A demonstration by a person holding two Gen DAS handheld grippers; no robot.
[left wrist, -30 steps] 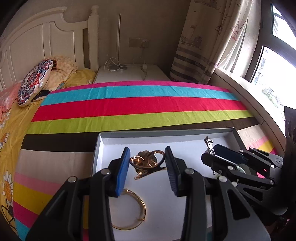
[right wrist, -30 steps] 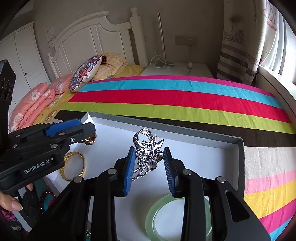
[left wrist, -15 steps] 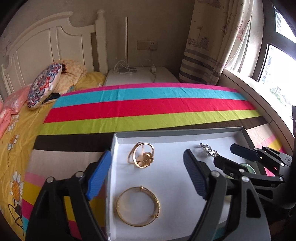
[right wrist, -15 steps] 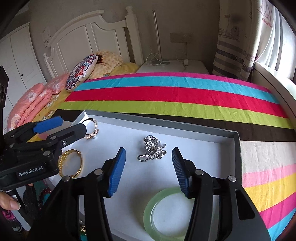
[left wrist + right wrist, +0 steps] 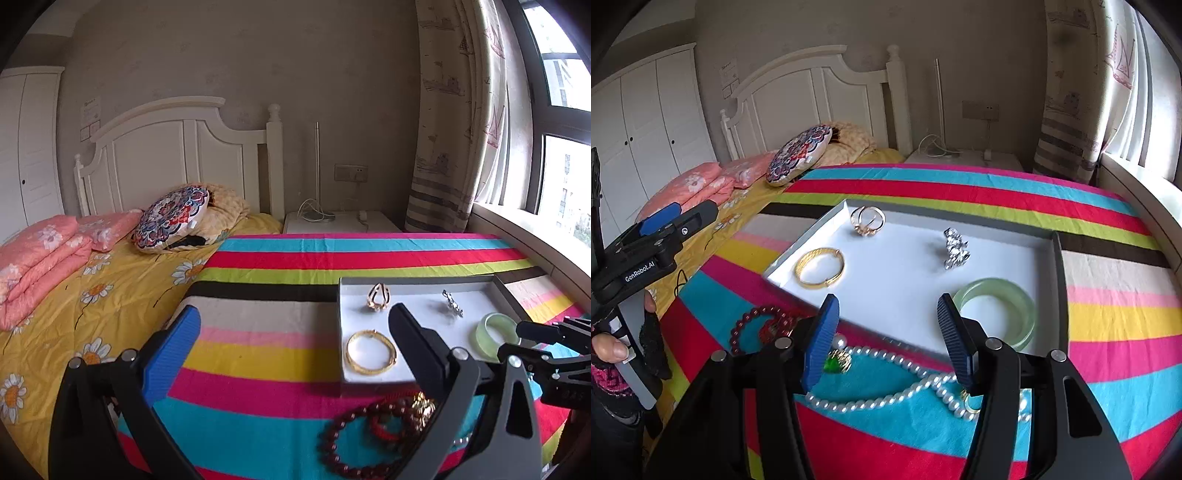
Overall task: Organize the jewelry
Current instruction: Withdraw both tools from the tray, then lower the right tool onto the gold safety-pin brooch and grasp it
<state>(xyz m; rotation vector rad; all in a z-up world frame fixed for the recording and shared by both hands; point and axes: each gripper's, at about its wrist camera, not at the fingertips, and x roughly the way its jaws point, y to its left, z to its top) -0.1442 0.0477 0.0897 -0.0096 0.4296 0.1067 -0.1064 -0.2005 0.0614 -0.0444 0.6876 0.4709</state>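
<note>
Both the left gripper [image 5: 291, 334] and right gripper [image 5: 888, 334] hang spread wide, holding nothing; inside the tray [image 5: 1057, 266] lie gold bangle [image 5: 819, 267], brooch [image 5: 955, 248], green bangle [image 5: 997, 312]; pearl necklace [image 5: 886, 397] sits on the bedspread, near side

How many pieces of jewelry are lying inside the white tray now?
4: gold ring piece at far left, silver brooch at far right, gold bangle at near left, green jade bangle at near right. None appear hidden.

Partly hidden jewelry

The right gripper's [image 5: 886, 325] fingers cover parts of the pearl necklace [image 5: 886, 398] and the green pendant [image 5: 836, 363].
</note>
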